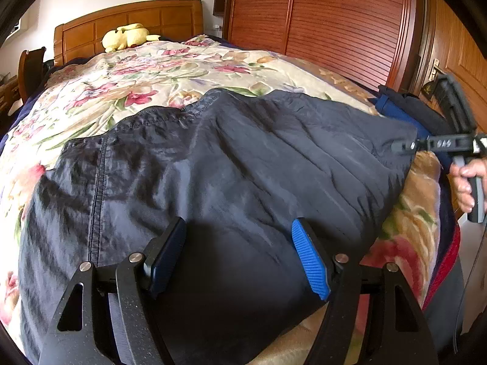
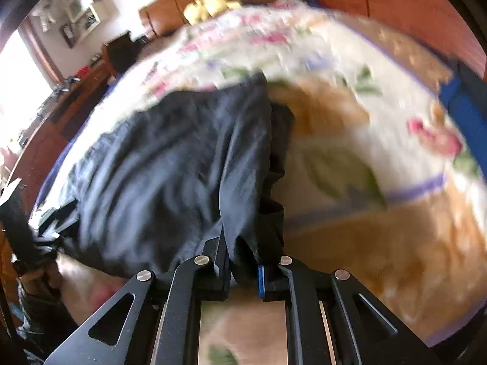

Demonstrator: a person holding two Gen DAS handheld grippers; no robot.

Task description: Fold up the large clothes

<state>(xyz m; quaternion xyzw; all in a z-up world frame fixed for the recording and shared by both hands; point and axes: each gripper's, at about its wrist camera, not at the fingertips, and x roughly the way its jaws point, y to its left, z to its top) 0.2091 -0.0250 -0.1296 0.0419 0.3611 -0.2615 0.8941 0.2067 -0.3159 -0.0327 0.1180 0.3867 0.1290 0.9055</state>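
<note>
**Dark garment spread under one tool, pinched by the other**

Blue ribbed pads (image 1: 310, 261) on the left tool (image 1: 240, 252) stand wide apart, hovering just above the dark garment (image 1: 231, 158), which lies directly ahead of and beneath its fingers. That garment is thin navy fabric, crinkled, with a stitched seam left of the tool and a gathered edge at its far side. It rests on a bed (image 1: 121, 73) covered in a floral quilt. Off to this tool's right, the right tool (image 1: 404, 146) meets the garment's corner, a hand (image 1: 464, 182) wrapped around its grip. From its own view, motion-blurred, the right tool (image 2: 243, 270) is narrowed on a bunched fold of the garment (image 2: 170, 164), cloth trailing ahead and leftward.
</note>
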